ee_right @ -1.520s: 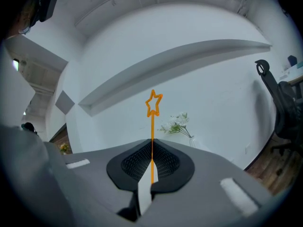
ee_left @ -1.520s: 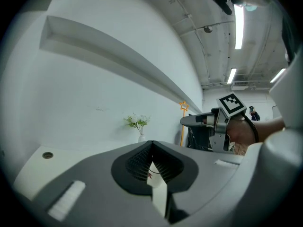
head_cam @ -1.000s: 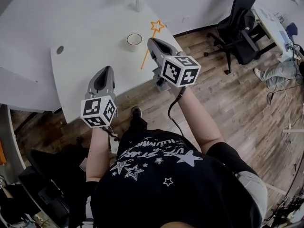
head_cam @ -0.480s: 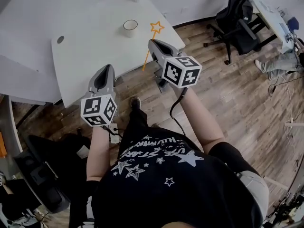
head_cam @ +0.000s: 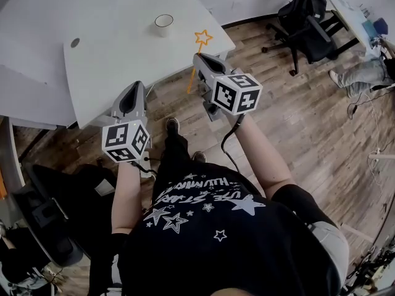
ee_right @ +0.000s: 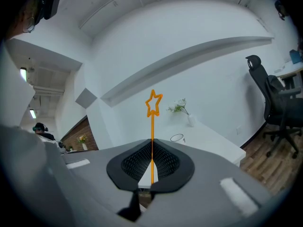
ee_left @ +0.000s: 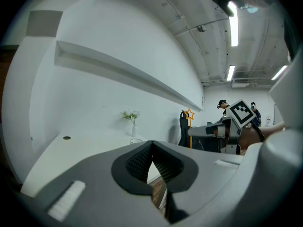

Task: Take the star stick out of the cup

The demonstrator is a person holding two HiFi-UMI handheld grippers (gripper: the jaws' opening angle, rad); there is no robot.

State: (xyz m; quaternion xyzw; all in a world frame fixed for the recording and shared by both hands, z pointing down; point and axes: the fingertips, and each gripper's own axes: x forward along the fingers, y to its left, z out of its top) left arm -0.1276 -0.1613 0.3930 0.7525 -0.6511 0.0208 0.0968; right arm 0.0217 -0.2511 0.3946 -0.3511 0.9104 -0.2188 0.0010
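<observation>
Your right gripper point(head_cam: 198, 58) has its jaws clamped on the star stick point(head_cam: 202, 38), already out of the cup point(head_cam: 163, 23) at its 11 o'clock, while your left gripper point(head_cam: 136, 86) has its jaws together and empty.

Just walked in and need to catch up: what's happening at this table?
A person stands by the white table with tongs in each hand. The right tongs are shut on the orange star stick, holding it in the air, already out of the cup, which stands on the table. The left tongs are shut on nothing.
</observation>
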